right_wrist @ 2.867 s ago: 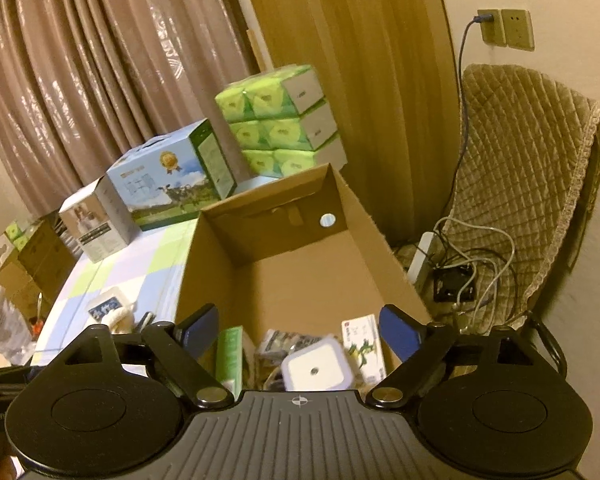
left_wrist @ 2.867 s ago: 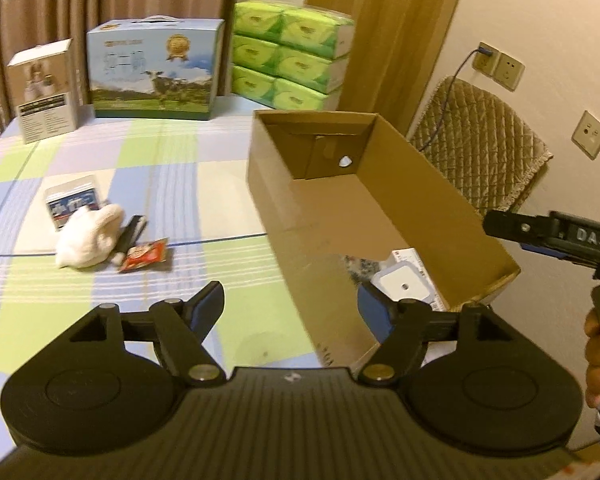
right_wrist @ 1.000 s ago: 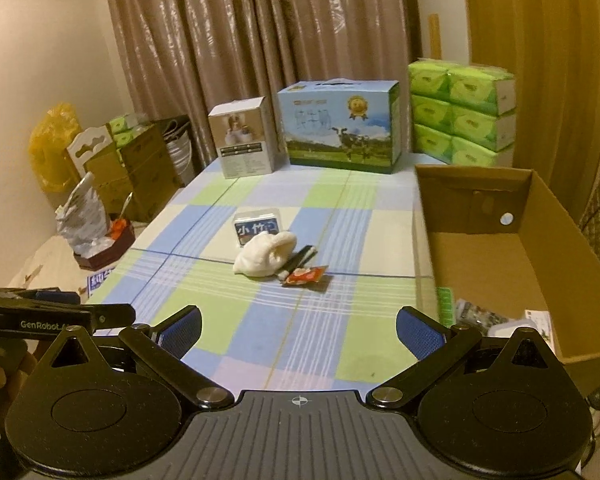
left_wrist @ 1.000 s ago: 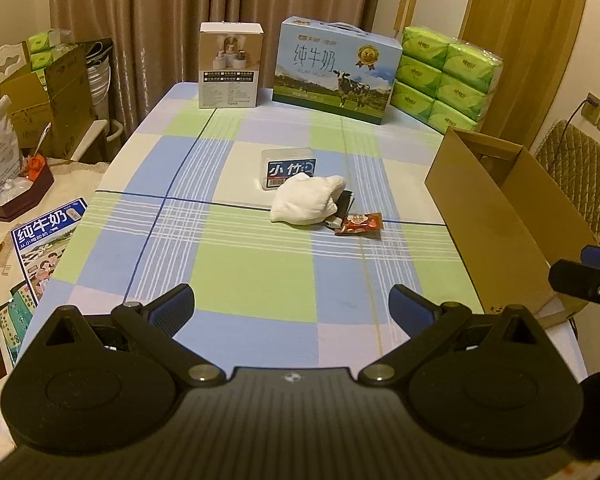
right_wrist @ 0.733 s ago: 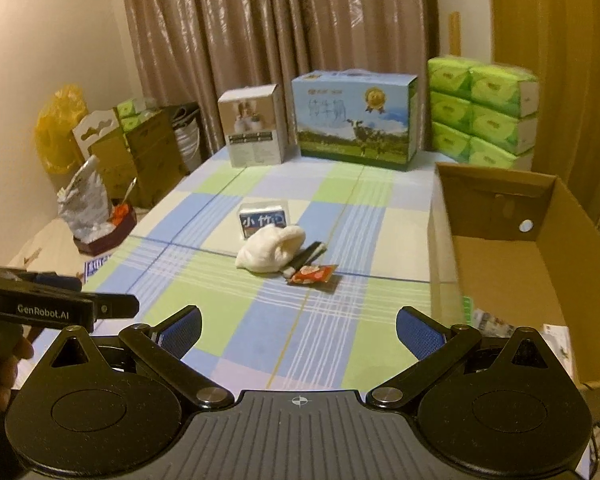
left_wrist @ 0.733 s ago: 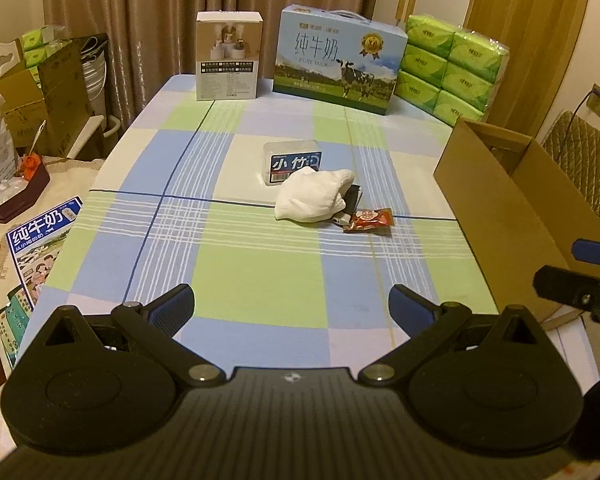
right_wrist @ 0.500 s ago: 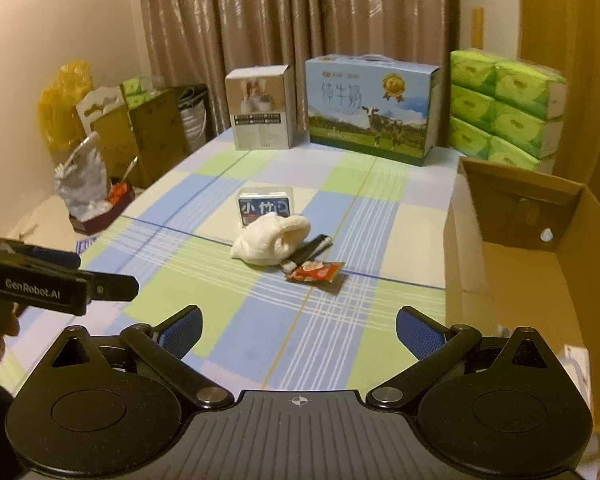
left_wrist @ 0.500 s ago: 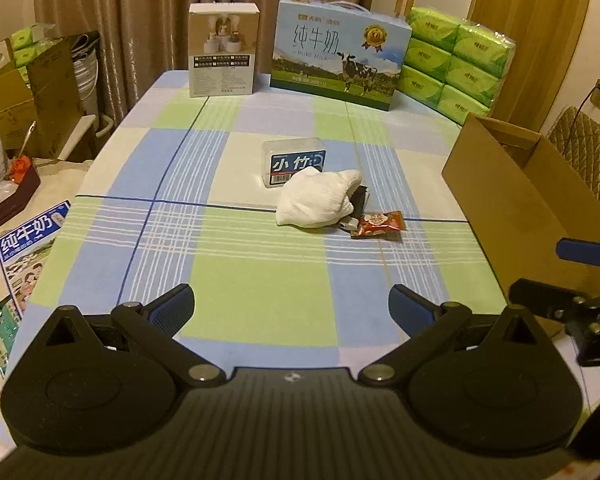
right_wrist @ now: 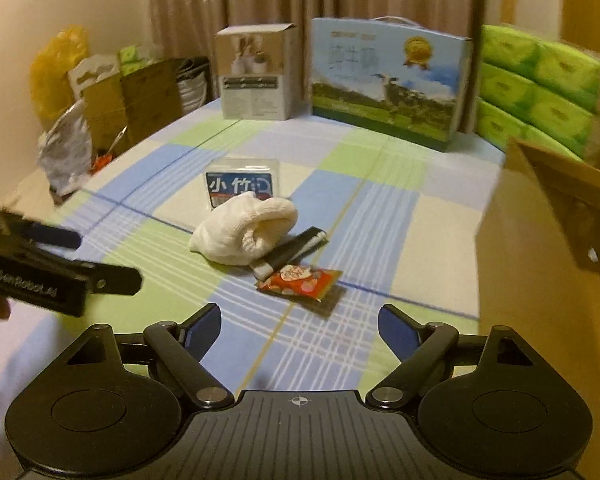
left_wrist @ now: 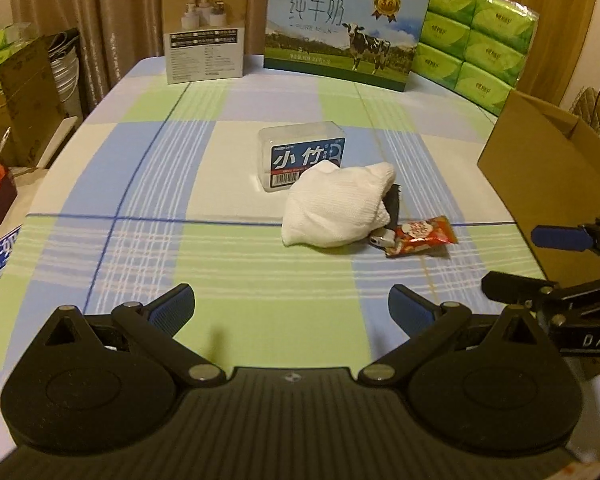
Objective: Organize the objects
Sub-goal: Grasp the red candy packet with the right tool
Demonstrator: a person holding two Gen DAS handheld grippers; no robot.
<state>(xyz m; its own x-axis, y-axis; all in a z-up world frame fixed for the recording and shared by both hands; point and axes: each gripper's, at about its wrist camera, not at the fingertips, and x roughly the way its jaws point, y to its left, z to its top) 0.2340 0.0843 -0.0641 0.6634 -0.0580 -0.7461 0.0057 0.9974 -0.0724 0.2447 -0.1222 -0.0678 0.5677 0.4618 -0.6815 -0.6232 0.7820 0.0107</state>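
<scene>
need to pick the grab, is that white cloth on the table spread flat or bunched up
Bunched up. The white cloth sits as a rounded lump with folds, leaning against the clear box and partly covering a black object.

The white cloth (left_wrist: 337,205) covers most of the black object (left_wrist: 392,204) at its four o'clock and a corner of the clear box (left_wrist: 302,155), while the cardboard box (right_wrist: 548,256) runs off the right wrist view's three o'clock edge, blurred.

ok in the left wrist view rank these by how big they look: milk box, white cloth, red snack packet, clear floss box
1. milk box, though farthest away
2. white cloth
3. clear floss box, partly hidden by the cloth
4. red snack packet
</scene>
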